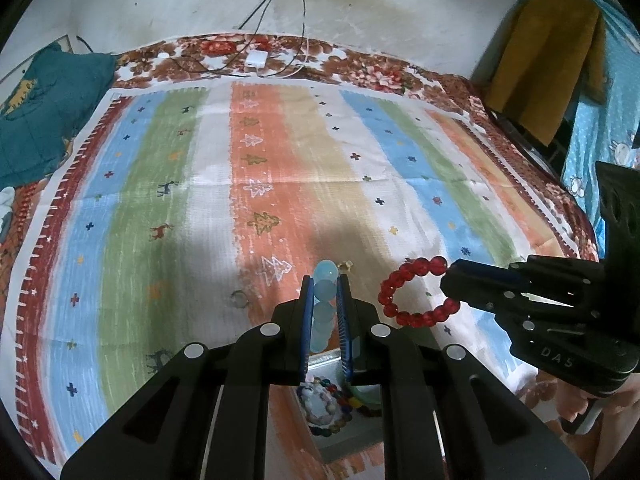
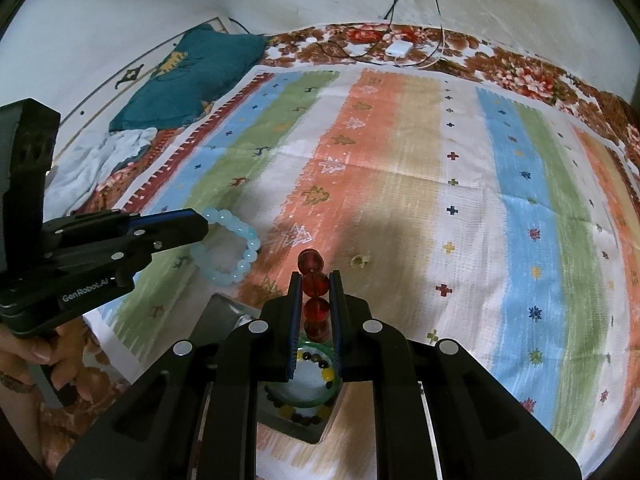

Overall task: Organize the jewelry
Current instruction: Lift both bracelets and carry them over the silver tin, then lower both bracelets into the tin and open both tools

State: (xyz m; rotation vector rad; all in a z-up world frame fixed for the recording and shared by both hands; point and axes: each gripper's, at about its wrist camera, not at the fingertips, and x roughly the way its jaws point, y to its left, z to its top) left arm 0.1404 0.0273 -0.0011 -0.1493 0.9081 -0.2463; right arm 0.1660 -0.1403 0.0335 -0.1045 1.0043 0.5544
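Note:
My left gripper [image 1: 325, 280] is shut on a pale blue bead bracelet [image 1: 323, 312], held above the striped cloth [image 1: 200, 200]; the right wrist view shows that bracelet [image 2: 232, 246] as a loop hanging from the left gripper [image 2: 202, 226]. My right gripper [image 2: 315, 276] is shut on a red bead bracelet [image 2: 314, 300], whose loop [image 1: 412, 292] hangs from the right gripper [image 1: 450, 280] in the left wrist view. Below both grippers sits a metal tray [image 2: 224, 312] holding a green bangle [image 2: 316, 402] and multicoloured bead bracelets [image 1: 326, 406]. A small ring [image 1: 239, 299] and a gold ring [image 2: 359, 261] lie on the cloth.
The striped cloth covers a floral bedspread [image 1: 360, 68]. A teal pillow [image 1: 44, 108] lies at the far left, a white charger with cables [image 1: 256, 59] at the far edge, and yellow cloth [image 1: 548, 60] hangs at the right. A person's hand [image 2: 44, 356] grips the left tool.

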